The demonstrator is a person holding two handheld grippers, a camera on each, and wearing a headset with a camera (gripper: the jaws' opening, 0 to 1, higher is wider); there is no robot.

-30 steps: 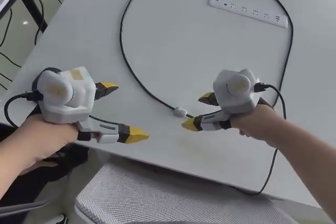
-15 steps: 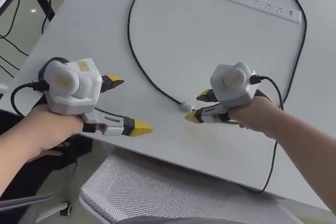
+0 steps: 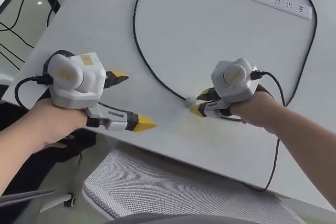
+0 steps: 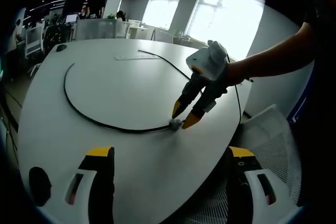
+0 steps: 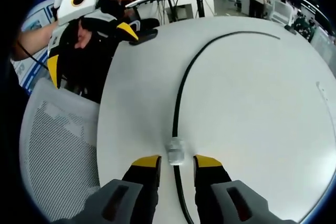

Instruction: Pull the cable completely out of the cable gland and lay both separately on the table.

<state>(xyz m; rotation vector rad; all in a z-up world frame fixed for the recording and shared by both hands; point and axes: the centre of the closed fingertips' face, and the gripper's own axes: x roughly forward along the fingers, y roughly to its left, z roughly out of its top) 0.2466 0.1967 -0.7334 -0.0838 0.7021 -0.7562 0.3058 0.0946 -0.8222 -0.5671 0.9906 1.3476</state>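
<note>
The cable (image 3: pixel 134 24) is thin and black, lying in a long open arc on the white tabletop (image 3: pixel 220 40). Near its closer end it runs through a small whitish cable gland (image 3: pixel 188 101) (a stubby plug in the right gripper view). The right gripper (image 3: pixel 197 103) sits low there, its jaws apart on either side of the cable just behind the cable gland. The left gripper (image 3: pixel 139 99) hovers at the tabletop's near edge, jaws wide apart.

The left hand-held gripper (image 3: pixel 137 99) and right hand-held gripper (image 3: pixel 198 103) are white housings with a rounded boss, dark grey jaws capped by yellow wedge tips, a black lead (image 3: pixel 39 80) plugged into each; a tan sticker (image 3: pixel 85 61) tops the left
</note>
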